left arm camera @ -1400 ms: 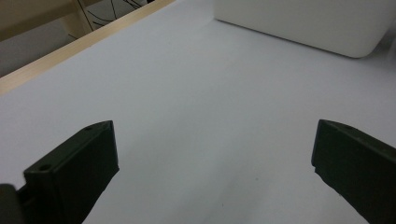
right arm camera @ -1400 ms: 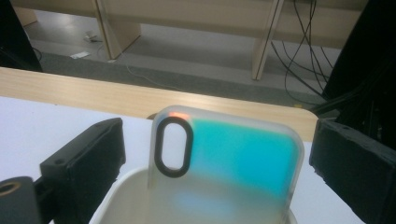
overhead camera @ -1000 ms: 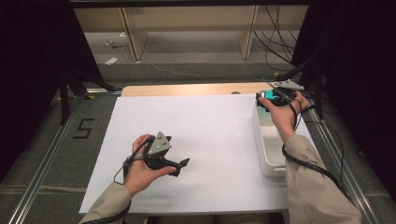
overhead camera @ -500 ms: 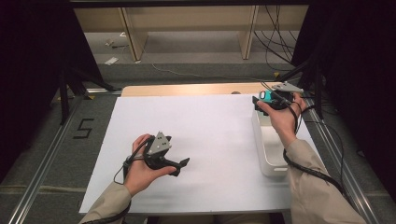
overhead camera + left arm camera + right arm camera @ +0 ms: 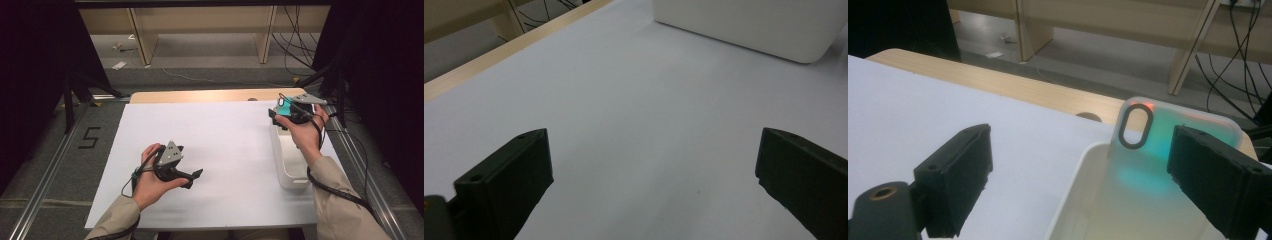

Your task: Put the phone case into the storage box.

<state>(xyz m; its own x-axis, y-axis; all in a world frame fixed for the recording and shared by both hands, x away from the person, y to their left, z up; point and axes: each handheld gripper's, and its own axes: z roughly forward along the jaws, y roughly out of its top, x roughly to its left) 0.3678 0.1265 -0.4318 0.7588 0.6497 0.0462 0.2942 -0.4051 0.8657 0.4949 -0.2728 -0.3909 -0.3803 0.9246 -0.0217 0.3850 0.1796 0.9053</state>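
Over the smooth white rectangular bin (image 5: 1083, 165), right gripper (image 5: 1080, 165) jaws apart, closing beside glossy iridescent phone case (image 5: 1168, 150), left gripper (image 5: 649, 170) jaws open

A white sheet (image 5: 220, 150) covers the table (image 5: 210, 95), whose far edge shows behind it. A tub (image 5: 290, 172) sits on the sheet's right side, with a phone case (image 5: 1168, 145) leaning inside against its far wall. Shelving legs (image 5: 140, 35) stand on the floor beyond the table.

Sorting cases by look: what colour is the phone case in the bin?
Translucent, iridescent teal-green, orange-tinted top edge; the phone case shows best in the right gripper view.
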